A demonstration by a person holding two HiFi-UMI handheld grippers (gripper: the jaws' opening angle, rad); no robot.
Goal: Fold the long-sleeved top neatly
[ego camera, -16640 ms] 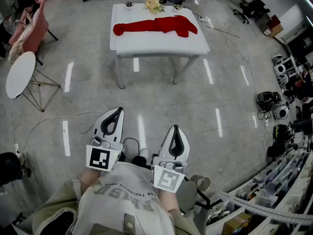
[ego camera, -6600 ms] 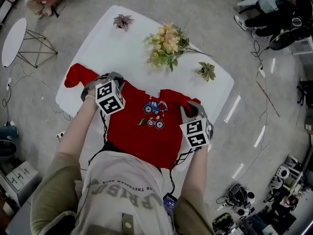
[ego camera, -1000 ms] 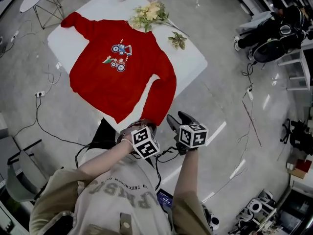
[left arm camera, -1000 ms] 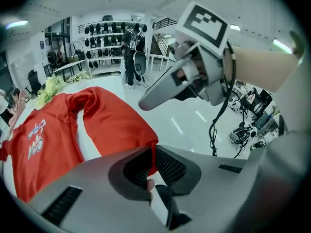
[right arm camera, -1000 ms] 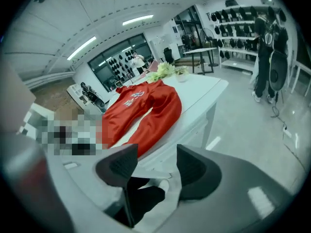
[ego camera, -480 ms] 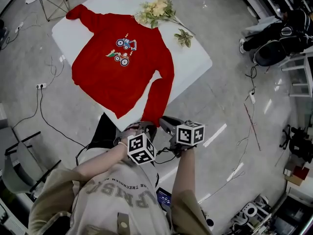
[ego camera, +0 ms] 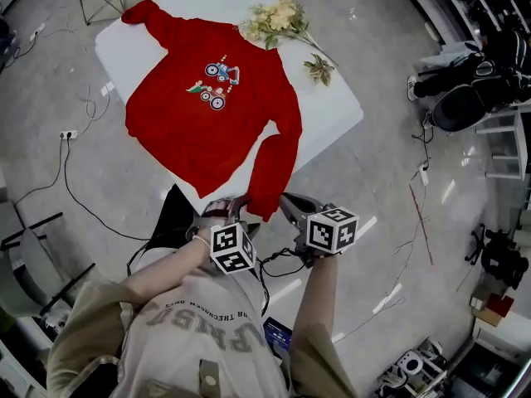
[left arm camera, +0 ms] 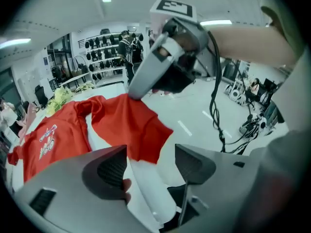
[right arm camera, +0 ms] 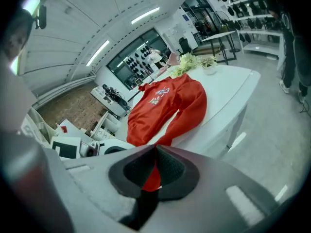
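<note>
The red long-sleeved top lies spread front-up on the white table, with a small vehicle print on the chest. One sleeve runs off the near table edge. My right gripper is shut on that sleeve's cuff; in the right gripper view red cloth is pinched between the pads of the right gripper. My left gripper is just left of it, jaws opening. In the left gripper view the cuff hangs ahead of the left gripper, free of its pads.
A flower bunch and a small leafy sprig lie on the table's far right side. Cables trail over the glossy floor at the left. Black equipment stands at the right. I stand off the table's near corner.
The left gripper, earlier closed at the cuff, has opened and let it go. The right gripper has closed on the cuff and lifted it a little.
</note>
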